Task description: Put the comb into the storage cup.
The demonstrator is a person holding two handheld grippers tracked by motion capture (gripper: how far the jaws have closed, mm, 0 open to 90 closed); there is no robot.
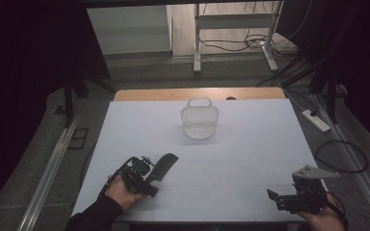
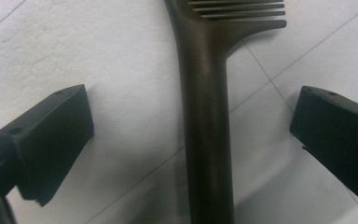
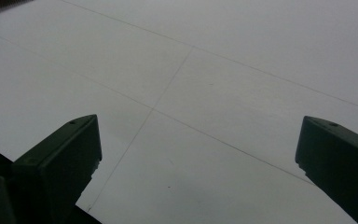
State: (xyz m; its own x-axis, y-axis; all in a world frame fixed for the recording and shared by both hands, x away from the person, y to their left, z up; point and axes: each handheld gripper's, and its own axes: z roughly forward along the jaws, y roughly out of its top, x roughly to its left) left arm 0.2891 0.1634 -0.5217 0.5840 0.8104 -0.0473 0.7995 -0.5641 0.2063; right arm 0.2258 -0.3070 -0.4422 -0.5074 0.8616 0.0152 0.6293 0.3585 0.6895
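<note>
A dark comb [image 1: 164, 166] lies flat on the white table [image 1: 250, 144] at the front left, teeth pointing away from the person. My left gripper [image 1: 149, 177] is low over its handle. In the left gripper view the comb handle [image 2: 206, 121] runs up the middle between the two black jaws, which stand wide apart and do not touch it; the left gripper [image 2: 193, 109] is open. A white wire basket [image 1: 200, 121] with a hoop handle stands upright at the table's middle back. My right gripper [image 1: 275, 198] rests at the front right, open [image 3: 198, 135] over bare table.
A wooden strip [image 1: 197, 93] borders the table's far edge. Beyond it are metal desk legs [image 1: 197, 43] and cables on the floor. A power strip [image 1: 316, 120] and a looped cable [image 1: 342, 156] lie to the right of the table.
</note>
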